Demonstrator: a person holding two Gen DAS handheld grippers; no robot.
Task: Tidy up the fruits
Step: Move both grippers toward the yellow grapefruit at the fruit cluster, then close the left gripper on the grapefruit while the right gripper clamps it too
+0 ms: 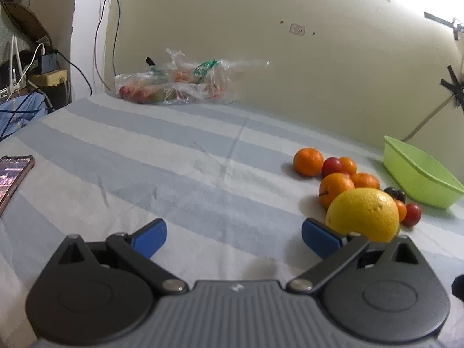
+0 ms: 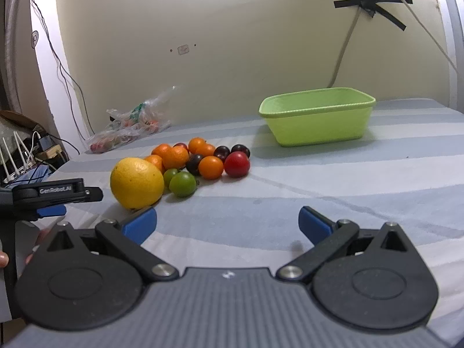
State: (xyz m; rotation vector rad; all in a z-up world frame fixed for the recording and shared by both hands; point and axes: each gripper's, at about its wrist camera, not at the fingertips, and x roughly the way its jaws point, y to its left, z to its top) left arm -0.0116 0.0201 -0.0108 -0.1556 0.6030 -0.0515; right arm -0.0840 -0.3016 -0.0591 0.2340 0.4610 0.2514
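Note:
A pile of fruit lies on the striped cloth: a big yellow citrus (image 2: pixel 136 182), several small oranges (image 2: pixel 211 167), dark plums (image 2: pixel 221 152), a red fruit (image 2: pixel 237 164) and green ones (image 2: pixel 182 183). An empty green tub (image 2: pixel 316 116) stands behind it to the right. My right gripper (image 2: pixel 227 224) is open and empty, just in front of the pile. My left gripper (image 1: pixel 233 239) is open and empty, with the yellow citrus (image 1: pixel 362 216) just past its right finger (image 1: pixel 319 239). The tub (image 1: pixel 417 174) sits at the right in the left wrist view. The left gripper also shows in the right wrist view (image 2: pixel 55 195), left of the citrus.
A clear plastic bag (image 1: pixel 179 82) holding more fruit lies by the back wall. A phone (image 1: pixel 13 178) lies at the cloth's left edge. Cables and a router sit off the left side. Taped cables run up the wall behind the tub.

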